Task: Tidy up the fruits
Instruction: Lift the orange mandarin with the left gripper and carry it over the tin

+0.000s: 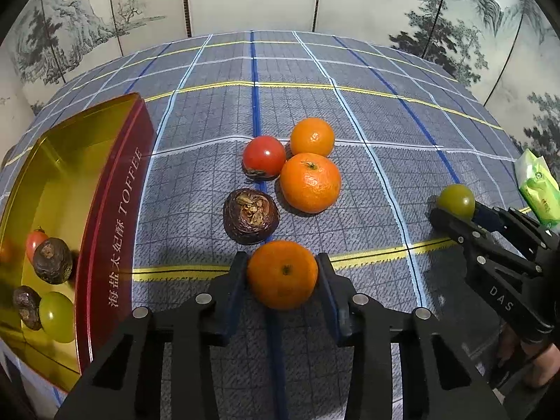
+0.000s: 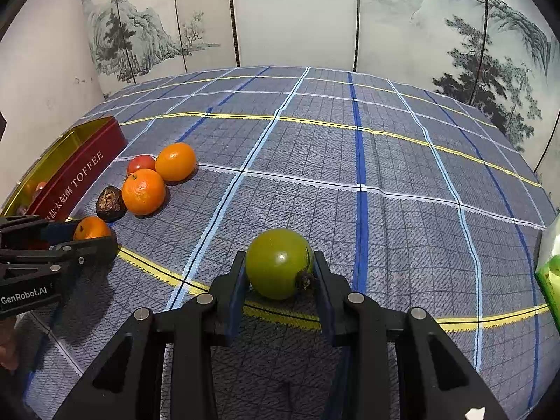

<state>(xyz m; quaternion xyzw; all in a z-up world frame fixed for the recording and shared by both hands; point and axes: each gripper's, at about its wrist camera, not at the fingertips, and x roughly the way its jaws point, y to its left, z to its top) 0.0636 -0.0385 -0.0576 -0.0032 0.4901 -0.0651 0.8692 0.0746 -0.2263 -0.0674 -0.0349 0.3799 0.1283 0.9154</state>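
My left gripper (image 1: 282,273) is shut on an orange mandarin (image 1: 282,274), also seen in the right wrist view (image 2: 91,228). My right gripper (image 2: 279,266) is shut on a green tomato (image 2: 278,263), which also shows in the left wrist view (image 1: 456,200). On the cloth lie two more mandarins (image 1: 310,182) (image 1: 312,137), a red tomato (image 1: 264,156) and a dark brown wrinkled fruit (image 1: 251,216). The red and gold toffee tin (image 1: 115,217) at left holds a red tomato (image 1: 35,241), two dark fruits (image 1: 52,260) and a green tomato (image 1: 56,316).
A blue checked cloth (image 2: 385,161) covers the table. A green packet (image 1: 539,189) lies at the right edge. A painted folding screen (image 2: 297,17) stands behind the table.
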